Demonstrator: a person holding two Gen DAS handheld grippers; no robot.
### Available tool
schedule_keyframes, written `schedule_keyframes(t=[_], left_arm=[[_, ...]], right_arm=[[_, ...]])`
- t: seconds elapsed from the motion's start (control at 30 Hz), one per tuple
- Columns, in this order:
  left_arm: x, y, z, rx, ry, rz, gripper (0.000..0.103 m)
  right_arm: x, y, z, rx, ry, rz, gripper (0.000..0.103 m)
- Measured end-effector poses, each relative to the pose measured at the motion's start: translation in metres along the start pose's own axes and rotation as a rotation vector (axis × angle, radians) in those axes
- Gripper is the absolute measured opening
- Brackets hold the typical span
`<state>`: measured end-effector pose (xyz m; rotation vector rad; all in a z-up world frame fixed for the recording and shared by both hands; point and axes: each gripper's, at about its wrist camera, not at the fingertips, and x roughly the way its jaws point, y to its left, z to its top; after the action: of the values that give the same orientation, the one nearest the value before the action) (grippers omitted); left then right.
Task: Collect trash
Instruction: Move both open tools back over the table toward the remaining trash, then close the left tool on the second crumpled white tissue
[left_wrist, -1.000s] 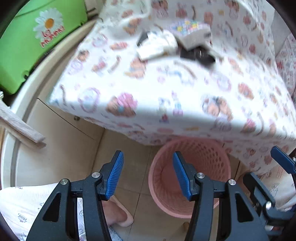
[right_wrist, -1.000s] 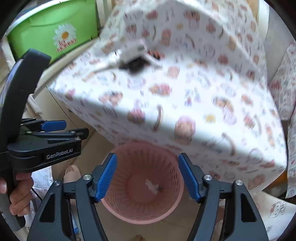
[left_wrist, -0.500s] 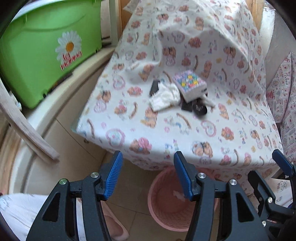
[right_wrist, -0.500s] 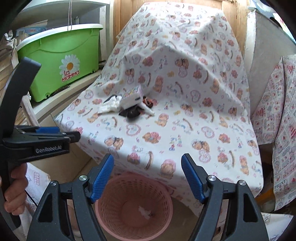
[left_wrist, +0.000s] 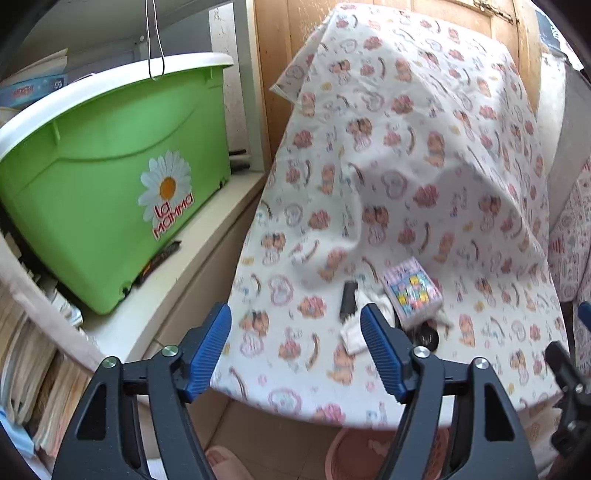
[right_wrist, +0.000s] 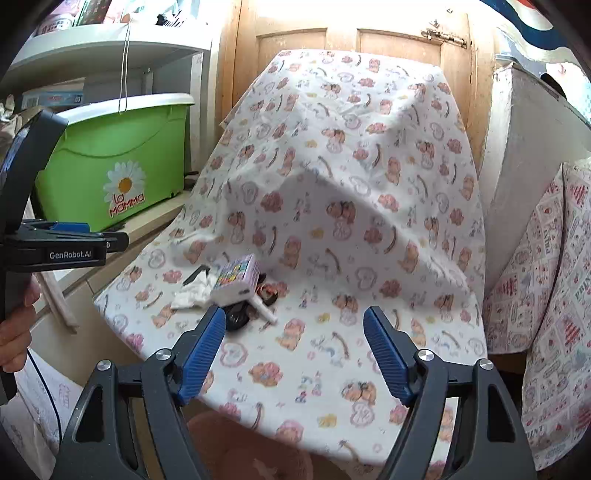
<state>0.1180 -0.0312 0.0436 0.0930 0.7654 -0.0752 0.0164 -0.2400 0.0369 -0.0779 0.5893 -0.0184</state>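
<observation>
A small pile of trash lies on the cloth-covered surface (right_wrist: 332, 332): a colourful little box (right_wrist: 236, 278) (left_wrist: 412, 288), a crumpled white tissue (right_wrist: 192, 293) (left_wrist: 356, 334), a black flat piece (left_wrist: 348, 300), a black round lid (right_wrist: 236, 316) (left_wrist: 426, 336) and a white stick (right_wrist: 264, 309). The pink mesh basket (right_wrist: 251, 450) (left_wrist: 354, 454) stands on the floor under the cloth's front edge, mostly hidden. My left gripper (left_wrist: 295, 349) is open and empty, left of the pile. My right gripper (right_wrist: 293, 354) is open and empty, in front of the pile.
A green lidded bin (left_wrist: 110, 192) with a daisy label sits on a white shelf (left_wrist: 192, 280) to the left. A wooden door (right_wrist: 369, 40) stands behind the cloth. A patterned cloth (right_wrist: 546, 314) hangs at the right. Books (left_wrist: 33, 369) stack at lower left.
Both grippers have risen from over the pink basket and now face the trash pile on the cloth. Both stay open and empty.
</observation>
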Motion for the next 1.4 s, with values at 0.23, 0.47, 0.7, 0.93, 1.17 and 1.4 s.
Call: schedule_keyframes(t=[0.23, 0.47, 0.7, 0.93, 1.17, 1.4], left_arm=[[0.042, 0.014, 0.002, -0.042, 0.051, -0.017, 0.082], [0.09, 0.004, -0.001, -0.061, 0.22, -0.11, 0.077], [0.111, -0.017, -0.014, 0.031, 0.298, -0.197, 0.049], [0.1, -0.031, -0.02, 0.047, 0.286, -0.239, 0.054], [0.117, -0.044, -0.03, 0.078, 0.274, -0.213, 0.057], [0.122, -0.052, -0.034, 0.114, 0.209, -0.251, 0.056]], right_arm=[[0.029, -0.012, 0.003, 0.037, -0.021, -0.032, 0.085], [0.068, -0.008, -0.011, 0.081, 0.087, 0.013, 0.085], [0.089, -0.003, -0.016, 0.045, 0.13, 0.003, 0.085], [0.077, -0.008, -0.017, 0.089, 0.123, 0.021, 0.085], [0.068, 0.0, -0.025, 0.078, 0.127, 0.014, 0.085], [0.075, -0.005, -0.025, 0.098, 0.136, 0.003, 0.085]])
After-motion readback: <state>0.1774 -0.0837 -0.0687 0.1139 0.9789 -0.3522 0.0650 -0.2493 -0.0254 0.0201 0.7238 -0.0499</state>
